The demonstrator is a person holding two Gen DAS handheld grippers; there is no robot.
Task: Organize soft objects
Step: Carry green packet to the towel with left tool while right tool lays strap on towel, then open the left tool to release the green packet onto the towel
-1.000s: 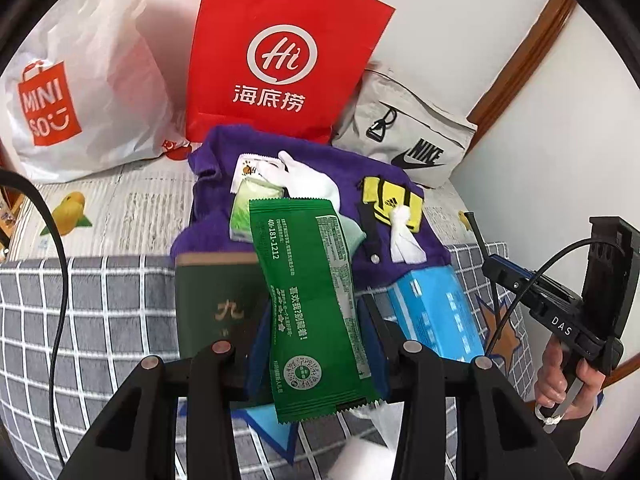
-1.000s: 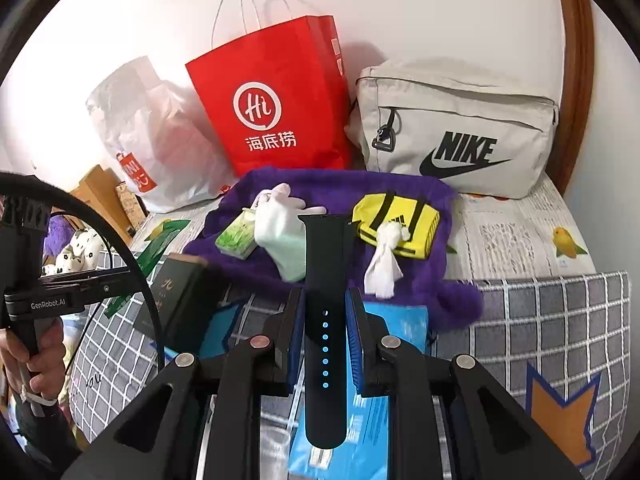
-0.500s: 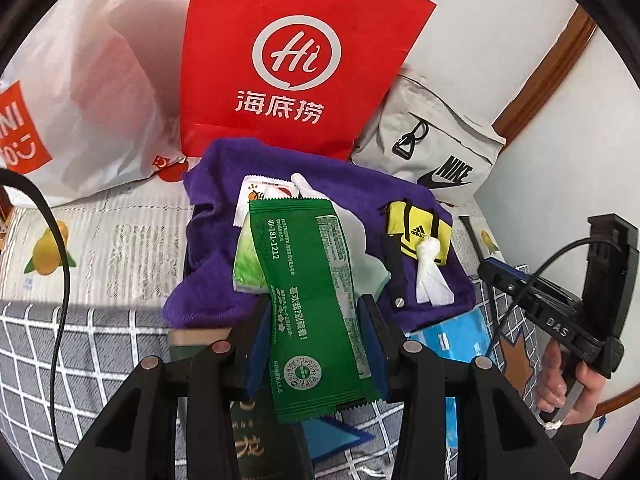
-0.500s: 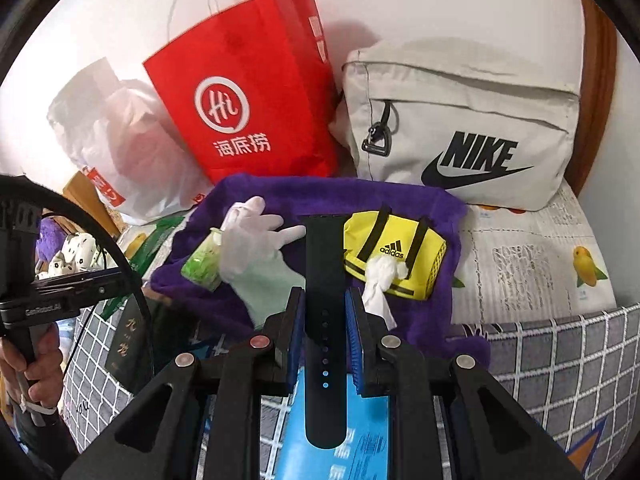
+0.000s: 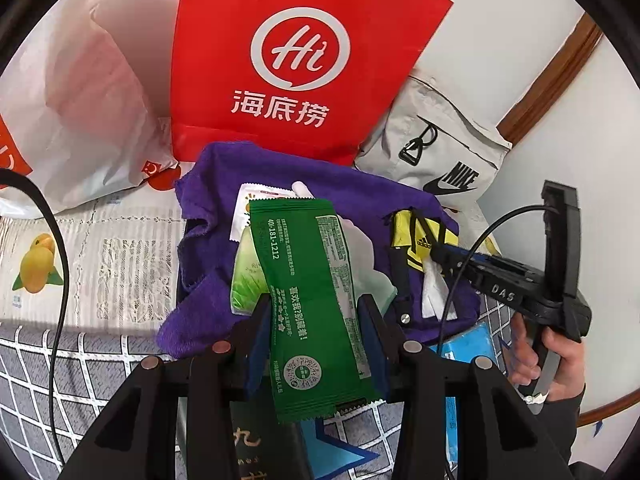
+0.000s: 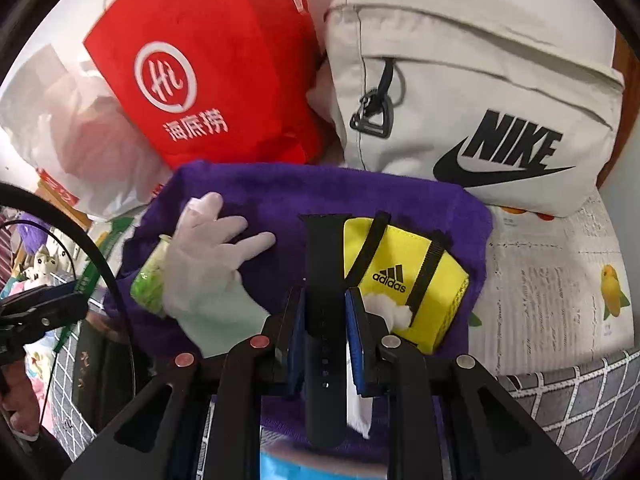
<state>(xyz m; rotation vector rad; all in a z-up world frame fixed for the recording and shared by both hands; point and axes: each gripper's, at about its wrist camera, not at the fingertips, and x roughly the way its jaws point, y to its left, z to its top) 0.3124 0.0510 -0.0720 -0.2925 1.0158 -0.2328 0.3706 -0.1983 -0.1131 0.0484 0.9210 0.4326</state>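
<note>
My left gripper [image 5: 316, 312] is shut on a long green sachet [image 5: 310, 300], held upright over the near edge of a purple towel [image 5: 208, 240]. My right gripper [image 6: 325, 308] is shut on a black watch strap [image 6: 324, 280] above the same purple towel [image 6: 312, 196]. On the towel lie a white glove [image 6: 208, 264], a light green packet [image 6: 150, 280], a yellow Adidas pouch [image 6: 404, 276] and a white wad of tissue [image 6: 390, 312]. In the left wrist view the right gripper [image 5: 436, 256] reaches in over the yellow pouch [image 5: 416, 240], held by a hand [image 5: 560, 352].
A red paper bag [image 5: 296, 60] and a white plastic bag [image 5: 72, 100] stand behind the towel. A grey Nike bag [image 6: 480, 100] leans at the back right. A dark green booklet [image 5: 256, 448] and a blue packet [image 5: 468, 344] lie on the checked cover [image 5: 60, 380].
Both grippers have moved forward toward the purple towel, so towel and bags look larger. The right gripper now reaches over the yellow pouch. Both grips are unchanged.
</note>
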